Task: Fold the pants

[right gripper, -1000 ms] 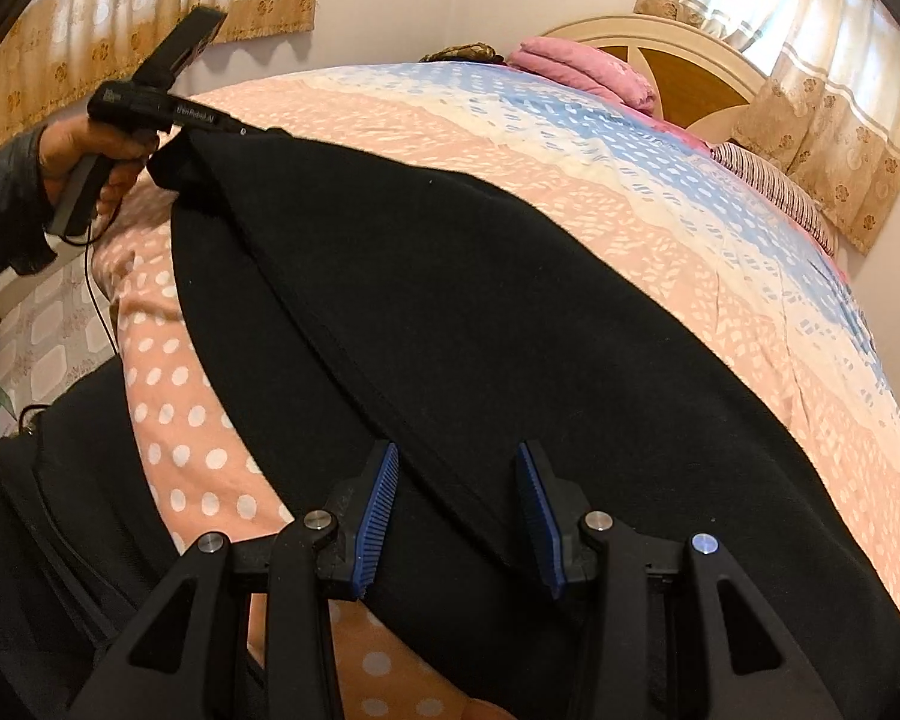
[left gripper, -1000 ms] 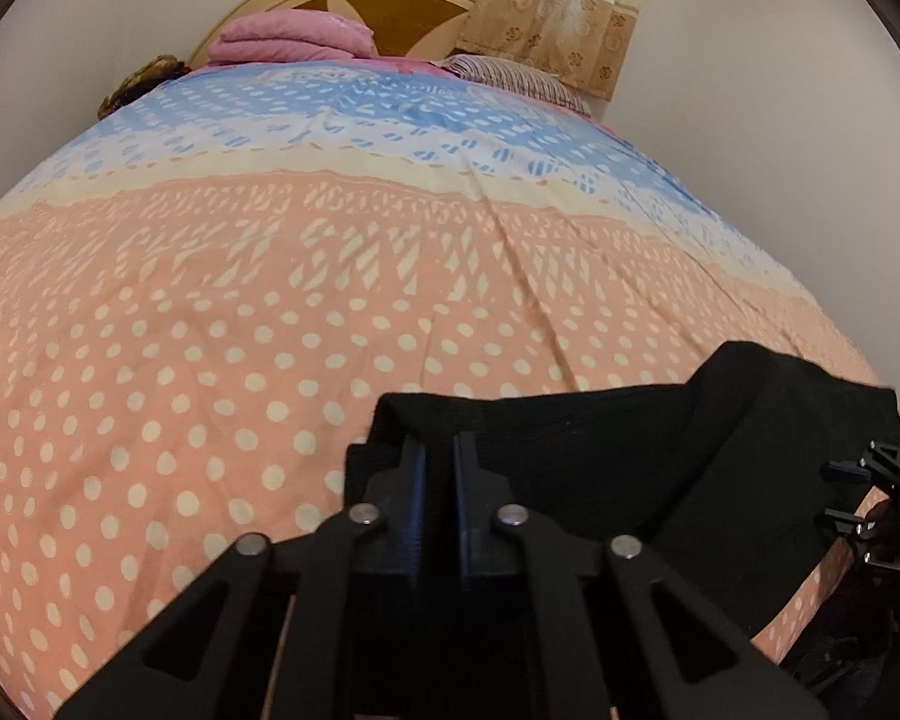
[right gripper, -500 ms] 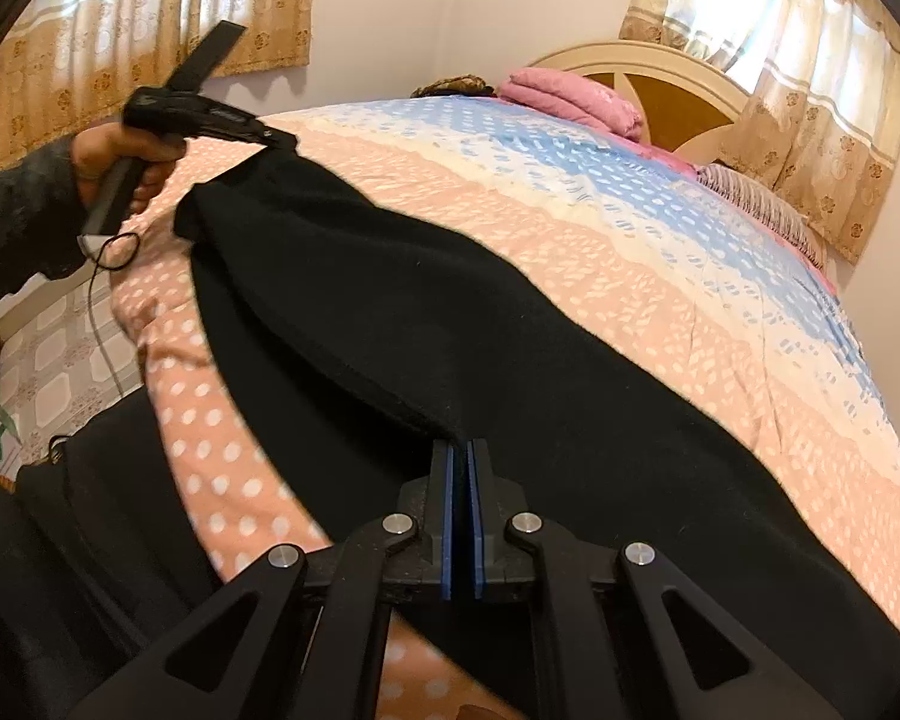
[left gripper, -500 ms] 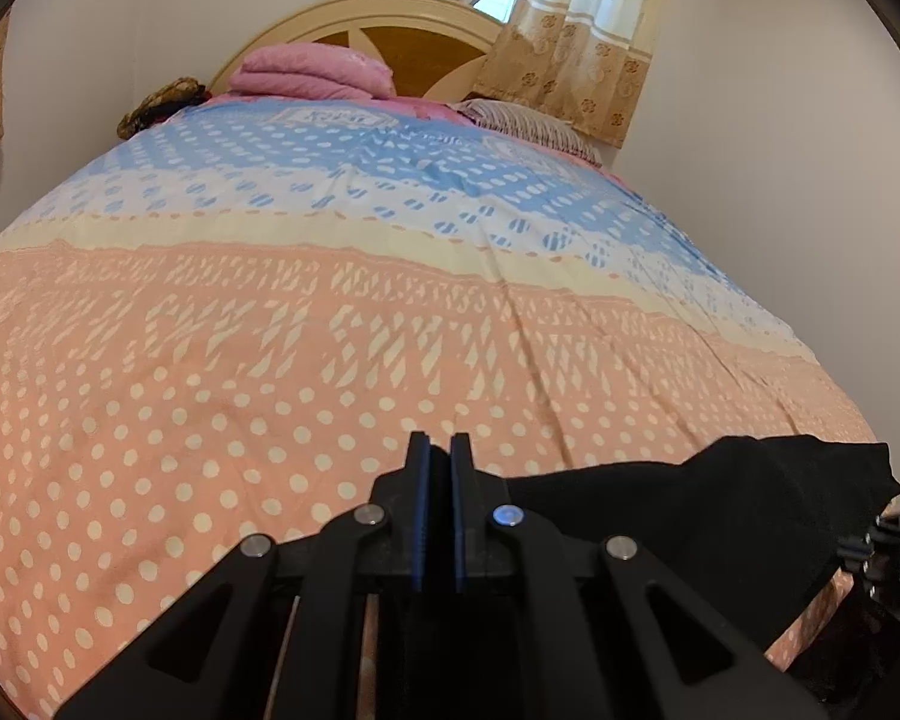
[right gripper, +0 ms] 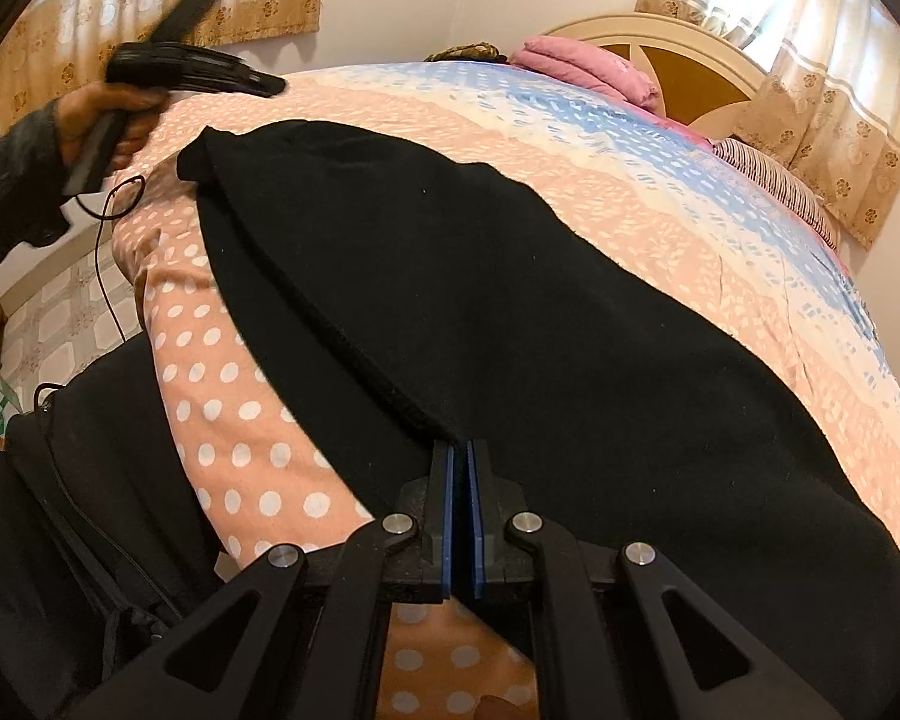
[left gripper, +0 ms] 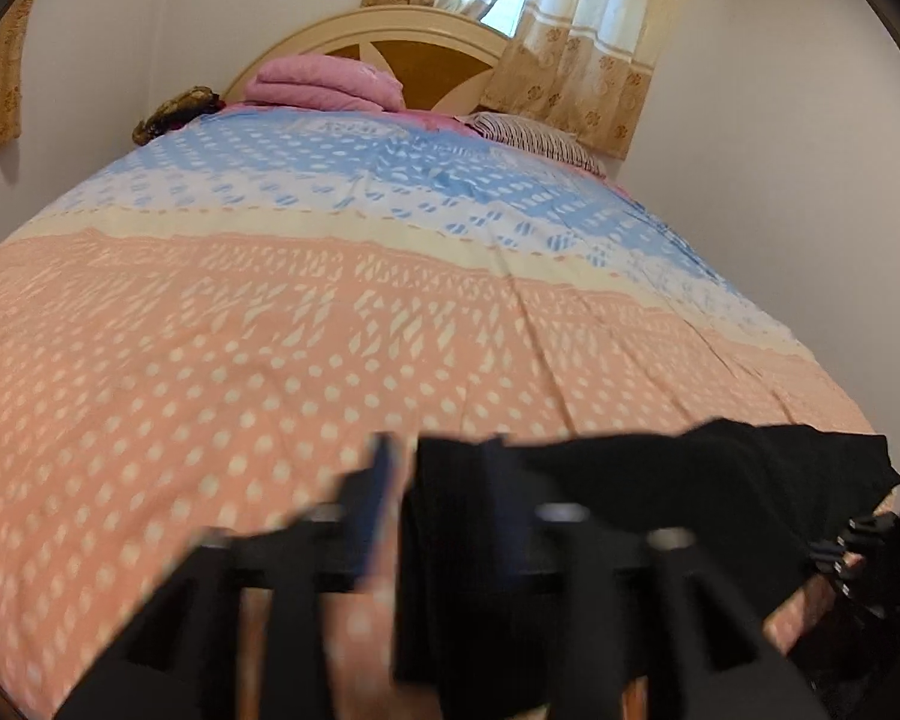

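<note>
Black pants (right gripper: pixel 510 300) lie along the near edge of the bed, on a peach polka-dot cover (left gripper: pixel 210 360). My right gripper (right gripper: pixel 462 462) is shut on the pants' near edge, with cloth pinched between its blue pads. My left gripper (left gripper: pixel 441 480) is open and blurred by motion; the pants' end (left gripper: pixel 690 480) lies between and behind its fingers. In the right wrist view the left gripper (right gripper: pixel 258 84) is in the air above and apart from the pants' far end (right gripper: pixel 210 156).
Pink folded bedding (left gripper: pixel 324 84) and a striped pillow (left gripper: pixel 534 135) lie by the wooden headboard (left gripper: pixel 414 54). Curtains (left gripper: pixel 570 48) hang behind. A wall (left gripper: pixel 780 210) runs along the bed's right side. A tiled floor (right gripper: pixel 60 324) lies left of the bed.
My left gripper has opened, let go of the pants' end and lifted off it. My right gripper shut on the pants' near edge a second ago and still holds it.
</note>
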`<state>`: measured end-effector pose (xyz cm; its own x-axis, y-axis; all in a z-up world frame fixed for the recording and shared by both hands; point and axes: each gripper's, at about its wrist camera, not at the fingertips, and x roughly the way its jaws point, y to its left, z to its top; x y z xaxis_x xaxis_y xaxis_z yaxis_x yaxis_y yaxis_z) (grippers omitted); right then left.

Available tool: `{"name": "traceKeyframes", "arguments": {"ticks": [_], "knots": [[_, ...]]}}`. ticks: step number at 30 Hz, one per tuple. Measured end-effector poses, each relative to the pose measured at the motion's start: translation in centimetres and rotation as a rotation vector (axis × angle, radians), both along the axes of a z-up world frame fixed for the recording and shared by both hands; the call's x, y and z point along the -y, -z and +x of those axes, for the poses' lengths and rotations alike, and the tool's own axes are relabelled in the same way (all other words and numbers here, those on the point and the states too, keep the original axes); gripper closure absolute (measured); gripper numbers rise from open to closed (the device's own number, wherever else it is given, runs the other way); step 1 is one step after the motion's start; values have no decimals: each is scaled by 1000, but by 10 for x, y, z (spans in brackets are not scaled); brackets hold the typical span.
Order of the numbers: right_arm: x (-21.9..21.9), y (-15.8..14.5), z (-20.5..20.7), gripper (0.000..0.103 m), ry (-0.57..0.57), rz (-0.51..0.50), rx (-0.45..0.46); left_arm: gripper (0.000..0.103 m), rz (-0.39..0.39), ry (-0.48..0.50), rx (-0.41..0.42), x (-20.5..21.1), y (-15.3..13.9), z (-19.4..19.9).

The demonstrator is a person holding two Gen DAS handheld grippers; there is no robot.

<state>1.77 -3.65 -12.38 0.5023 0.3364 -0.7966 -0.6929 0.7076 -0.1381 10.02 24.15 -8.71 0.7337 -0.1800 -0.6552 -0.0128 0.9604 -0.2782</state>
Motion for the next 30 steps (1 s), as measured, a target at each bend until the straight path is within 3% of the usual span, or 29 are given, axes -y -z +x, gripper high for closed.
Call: {"name": "traceKeyframes", "arguments": {"ticks": [1, 4, 8, 9, 11, 13, 19, 24, 30], "knots": [[1, 1, 1, 99, 2, 3, 0, 38, 6, -7, 3, 1, -1, -12], [2, 1, 2, 99, 4, 14, -2, 38, 7, 4, -17, 1, 2, -34], [4, 0, 2, 99, 5, 20, -3, 39, -93, 21, -46, 1, 15, -45], [5, -1, 3, 99, 7, 22, -4, 41, -79, 29, -56, 5, 19, -44], [5, -1, 2, 99, 4, 17, -1, 60, -89, 45, -88, 10, 30, -39], [5, -1, 1, 99, 2, 10, 7, 65, -118, 53, -109, 12, 37, -40], [2, -1, 1, 98, 0, -9, 26, 65, -120, 40, -107, 11, 33, -51], [-2, 1, 0, 98, 4, -27, 51, 49, -103, 24, -89, 10, 32, -65], [-2, -2, 1, 90, 15, -42, 77, 49, -129, 40, -101, 23, 43, -53]]}}
